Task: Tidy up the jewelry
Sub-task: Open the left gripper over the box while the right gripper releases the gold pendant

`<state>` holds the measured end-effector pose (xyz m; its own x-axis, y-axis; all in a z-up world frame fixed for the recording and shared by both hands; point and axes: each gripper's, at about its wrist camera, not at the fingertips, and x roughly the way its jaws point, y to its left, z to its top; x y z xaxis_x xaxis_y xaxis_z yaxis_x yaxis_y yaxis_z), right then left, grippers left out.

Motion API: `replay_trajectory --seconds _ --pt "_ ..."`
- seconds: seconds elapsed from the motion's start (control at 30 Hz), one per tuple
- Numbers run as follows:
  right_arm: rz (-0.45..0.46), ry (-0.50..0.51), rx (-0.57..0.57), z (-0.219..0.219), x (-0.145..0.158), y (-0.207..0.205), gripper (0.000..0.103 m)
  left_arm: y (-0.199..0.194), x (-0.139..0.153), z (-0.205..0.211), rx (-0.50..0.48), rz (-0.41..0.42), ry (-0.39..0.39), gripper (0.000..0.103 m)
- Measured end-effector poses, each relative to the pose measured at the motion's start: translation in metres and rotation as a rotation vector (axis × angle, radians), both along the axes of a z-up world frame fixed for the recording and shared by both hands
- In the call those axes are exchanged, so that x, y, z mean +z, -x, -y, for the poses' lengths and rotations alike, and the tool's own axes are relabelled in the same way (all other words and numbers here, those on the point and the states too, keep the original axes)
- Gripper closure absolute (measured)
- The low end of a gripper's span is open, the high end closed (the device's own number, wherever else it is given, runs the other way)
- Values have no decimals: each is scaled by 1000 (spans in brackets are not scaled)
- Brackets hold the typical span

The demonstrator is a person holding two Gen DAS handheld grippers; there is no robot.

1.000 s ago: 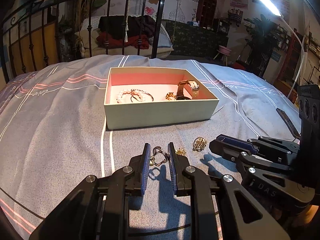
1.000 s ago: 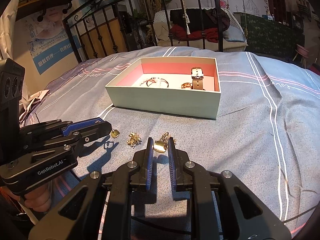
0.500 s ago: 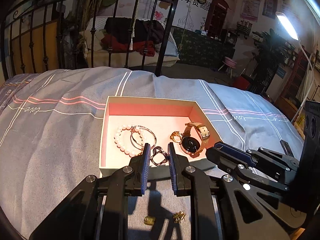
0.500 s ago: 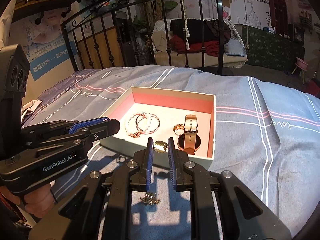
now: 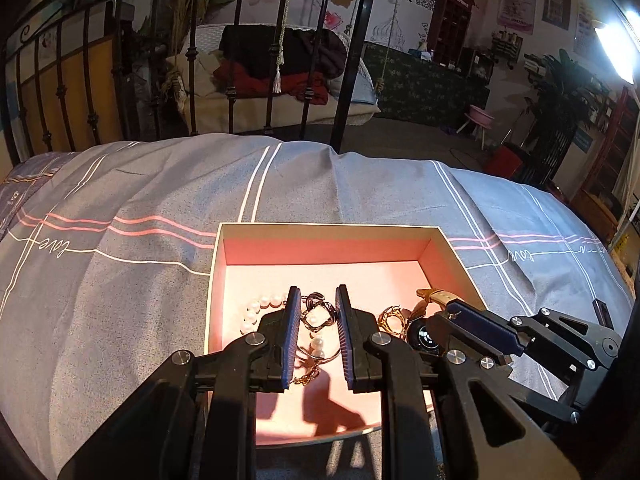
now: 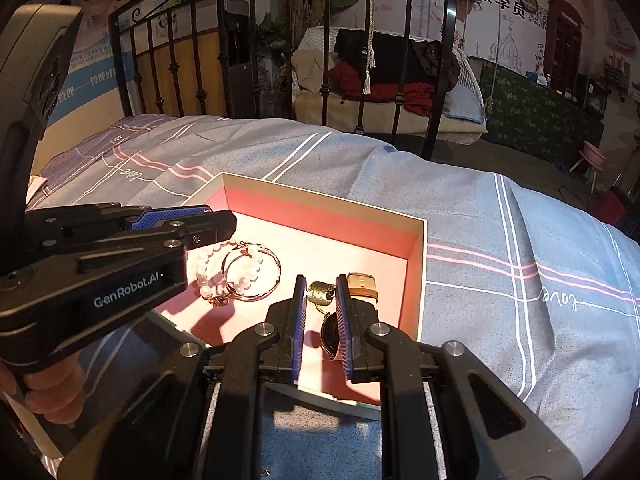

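Over the box (image 5: 216, 280), left gripper (image 5: 318, 308) pinches a dark ring (image 5: 318, 316); right gripper (image 6: 320, 294) grips, seemingly, a gold earring (image 6: 320, 292).

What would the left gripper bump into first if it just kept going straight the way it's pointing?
Probably the pearl bracelet on the floor of the pink-lined box, directly under the left gripper, which holds a dark twisted ring. Depth is hard to judge through the fisheye.
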<state>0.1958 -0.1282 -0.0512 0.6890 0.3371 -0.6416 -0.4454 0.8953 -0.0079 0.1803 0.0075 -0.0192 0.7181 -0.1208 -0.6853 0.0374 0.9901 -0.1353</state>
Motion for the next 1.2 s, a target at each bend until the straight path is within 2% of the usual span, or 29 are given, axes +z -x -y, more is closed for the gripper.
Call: replay_trajectory --seconds 0.4,0.93,1.0,1.07,1.13,1.2 --pt "20 49 12 -10 -3 -9 87 -13 -17 1 1 -42 -22 86" --pt "40 83 27 -18 -7 -5 87 -17 -20 2 3 -57 -28 86" --pt "40 87 29 -18 -6 -5 87 -17 -19 2 5 -57 -33 84" --pt "37 91 35 -19 -7 -4 87 -16 -16 0 8 -58 -25 71" --pt "36 95 33 -19 -6 -2 87 -14 -12 -2 19 -46 -9 65" --pt "35 91 14 -16 -5 1 86 -10 -5 -4 24 -30 -2 64"
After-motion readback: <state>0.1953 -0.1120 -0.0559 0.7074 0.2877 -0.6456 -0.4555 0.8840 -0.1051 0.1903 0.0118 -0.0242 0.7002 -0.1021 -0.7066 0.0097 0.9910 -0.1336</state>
